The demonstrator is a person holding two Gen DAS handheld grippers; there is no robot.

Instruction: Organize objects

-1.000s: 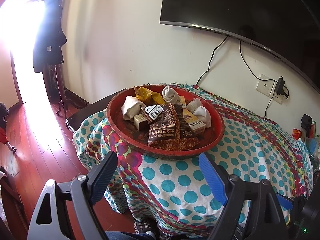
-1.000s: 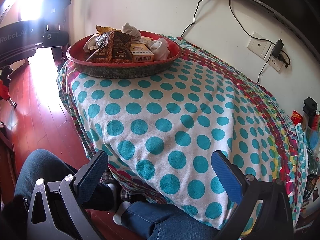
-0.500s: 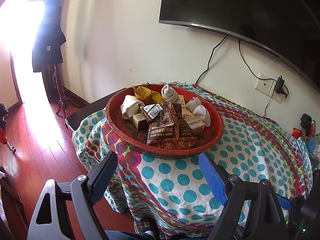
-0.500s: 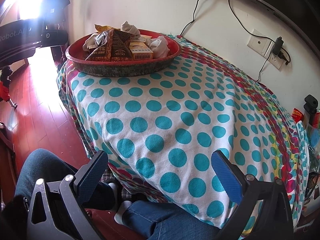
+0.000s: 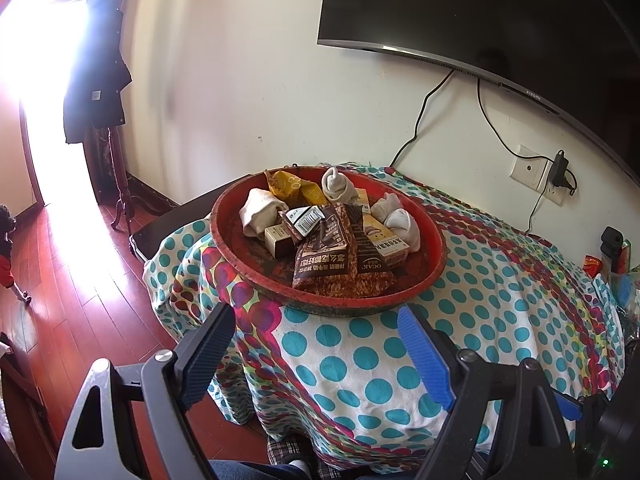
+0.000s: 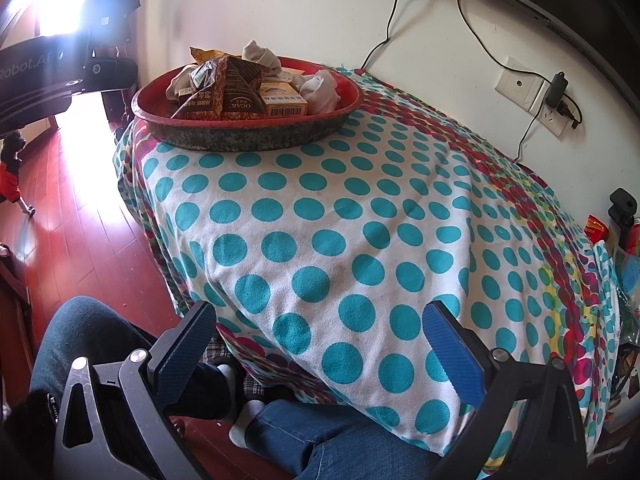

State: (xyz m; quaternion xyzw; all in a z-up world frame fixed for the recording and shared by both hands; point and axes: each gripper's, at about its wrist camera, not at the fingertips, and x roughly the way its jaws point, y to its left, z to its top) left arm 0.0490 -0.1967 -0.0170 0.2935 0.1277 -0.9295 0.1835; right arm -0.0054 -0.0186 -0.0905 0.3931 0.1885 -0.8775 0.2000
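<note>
red tray (image 5: 434,258) centre frame on dotted table (image 5: 360,356), piled with rolled socks (image 5: 338,186), snack packets (image 5: 326,254), small boxes (image 5: 278,238) | left hand-held gripper (image 5: 316,354) and right hand-held gripper (image 6: 320,344) both apart, empty, low in frame short of tray | step unclear: pile fits items gathered or awaiting sorting

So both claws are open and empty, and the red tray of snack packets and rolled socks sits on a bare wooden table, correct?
Not bare wood: both wrist views show the red tray resting on a polka-dot cloth that covers the table. The rest holds: left claw and right claw are open and empty.
</note>
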